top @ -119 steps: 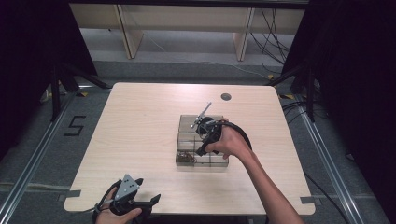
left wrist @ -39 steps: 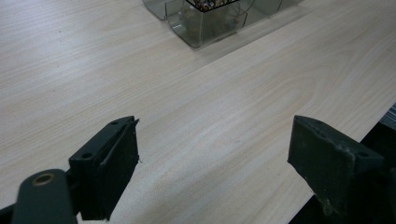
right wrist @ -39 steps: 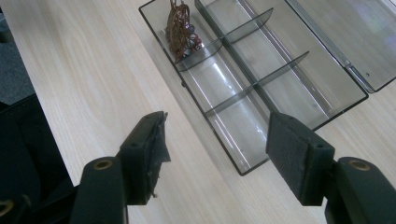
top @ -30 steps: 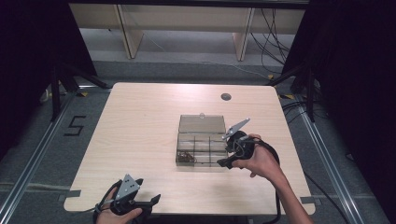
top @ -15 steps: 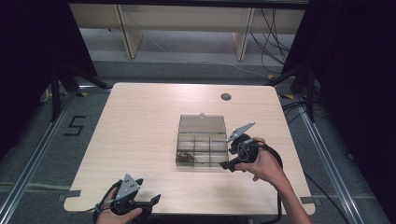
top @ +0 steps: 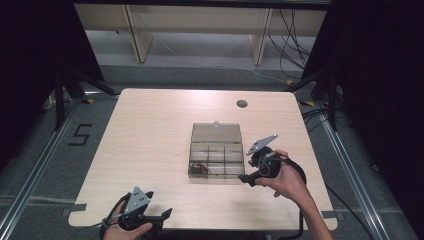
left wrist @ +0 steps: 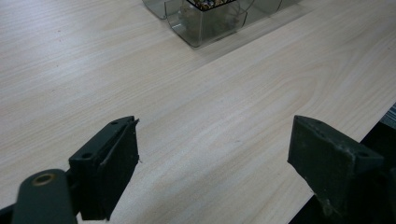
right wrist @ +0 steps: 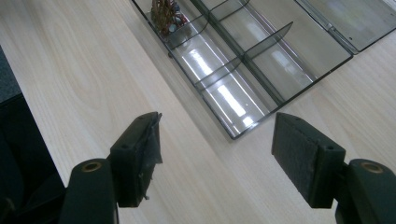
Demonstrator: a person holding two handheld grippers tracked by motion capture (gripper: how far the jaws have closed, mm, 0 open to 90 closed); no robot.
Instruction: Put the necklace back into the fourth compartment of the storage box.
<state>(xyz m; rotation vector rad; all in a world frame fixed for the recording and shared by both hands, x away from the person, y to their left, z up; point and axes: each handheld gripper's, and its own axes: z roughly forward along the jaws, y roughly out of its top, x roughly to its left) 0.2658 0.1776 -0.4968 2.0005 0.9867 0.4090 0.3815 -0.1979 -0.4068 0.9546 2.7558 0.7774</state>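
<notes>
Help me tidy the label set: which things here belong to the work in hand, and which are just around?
In the job:
- clear compartment box, lid open
- small bits in one corner compartment
- right gripper, open beside the box

Just around:
- left gripper, open at the near edge
- table
- round hole

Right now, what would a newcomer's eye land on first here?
The clear compartment box at the middle of the wooden table, lid open, small dark bits in its near-left cell. Beside its right edge hovers the right gripper, jaws open and empty; the left gripper sits at the near edge.
</notes>
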